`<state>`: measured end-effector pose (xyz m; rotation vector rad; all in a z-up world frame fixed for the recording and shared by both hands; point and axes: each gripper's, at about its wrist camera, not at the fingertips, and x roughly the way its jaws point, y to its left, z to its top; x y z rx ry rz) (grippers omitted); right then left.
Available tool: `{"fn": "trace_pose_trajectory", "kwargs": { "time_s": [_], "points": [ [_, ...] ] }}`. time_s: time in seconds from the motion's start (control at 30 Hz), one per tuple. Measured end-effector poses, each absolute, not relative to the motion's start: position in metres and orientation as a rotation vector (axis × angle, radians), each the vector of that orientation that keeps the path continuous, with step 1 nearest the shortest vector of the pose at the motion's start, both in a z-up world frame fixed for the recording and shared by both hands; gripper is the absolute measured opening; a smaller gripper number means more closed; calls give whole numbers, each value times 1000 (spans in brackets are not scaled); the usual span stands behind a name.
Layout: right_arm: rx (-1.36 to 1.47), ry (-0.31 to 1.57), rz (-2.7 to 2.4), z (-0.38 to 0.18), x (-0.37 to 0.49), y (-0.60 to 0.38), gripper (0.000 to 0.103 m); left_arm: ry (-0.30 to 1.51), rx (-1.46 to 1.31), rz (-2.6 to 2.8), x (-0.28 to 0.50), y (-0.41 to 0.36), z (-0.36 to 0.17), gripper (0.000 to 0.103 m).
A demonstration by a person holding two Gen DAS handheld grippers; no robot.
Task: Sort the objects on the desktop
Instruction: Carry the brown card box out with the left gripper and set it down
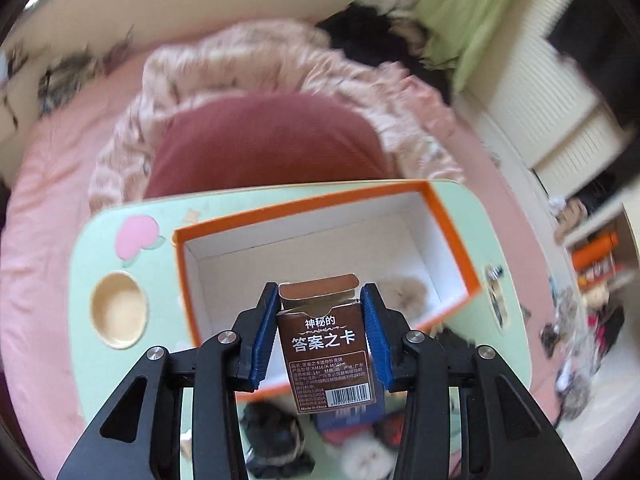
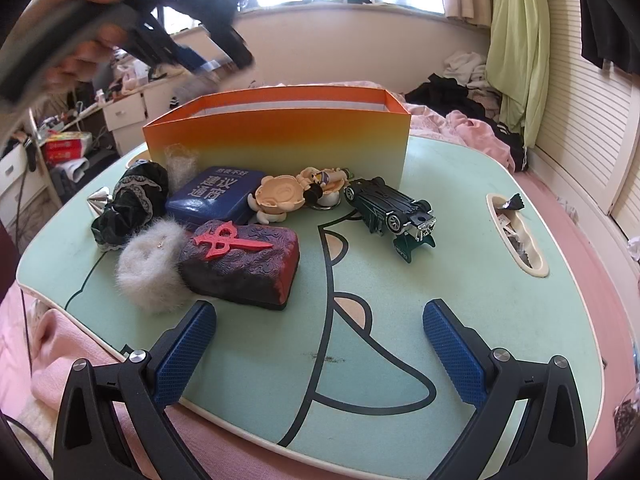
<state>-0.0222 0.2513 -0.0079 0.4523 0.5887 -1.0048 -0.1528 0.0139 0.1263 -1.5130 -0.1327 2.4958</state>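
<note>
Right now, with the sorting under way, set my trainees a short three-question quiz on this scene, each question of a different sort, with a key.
1. True or false: the left gripper is shut on the brown card box.
2. Which lies nearest the right gripper? A) toy car B) dark block with a red symbol C) blue tin
3. Fill in: the only thing visible inside the orange box is a ____ fluffy thing.

Key: 1 true. 2 B. 3 beige.
</note>
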Motion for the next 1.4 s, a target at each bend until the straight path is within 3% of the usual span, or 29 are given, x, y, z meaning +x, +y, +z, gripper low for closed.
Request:
{"fn": "trace_pose_trajectory", "kwargs": {
  "time_s": [0.37,0.5,0.57,0.6,0.63,0.83,0.97,1.1,1.17,1.4],
  "points": [
    [448,592,-994,-8,-22,250,103,128,-1395,2448,-78,25,78,43],
    [447,593,-990,-8,-22,249,103,100,-1273,2548,-51,16,80,44],
    [446,593,-989,-8,-22,249,103,70,-1197,2576,-28,8,81,58],
    [446,594,-988,-8,-22,249,103,54,-1155,2591,-14,4,81,71],
    [445,594,-987,-8,-22,249,103,33,-1105,2616,0,-2,79,75],
    [443,596,-980,-9,-23,249,103,-104,-1102,2711,44,-27,34,76],
    [441,596,-976,-9,-23,248,103,-34,-1131,2749,47,-14,10,76],
    [439,597,-971,-9,-23,248,103,103,-1054,2810,37,4,-1,85],
    [438,599,-970,-9,-22,248,103,58,-1016,2858,30,1,-6,101],
    [431,600,-965,-10,-25,248,103,50,-994,2868,26,-5,-10,103]
  ]
}}
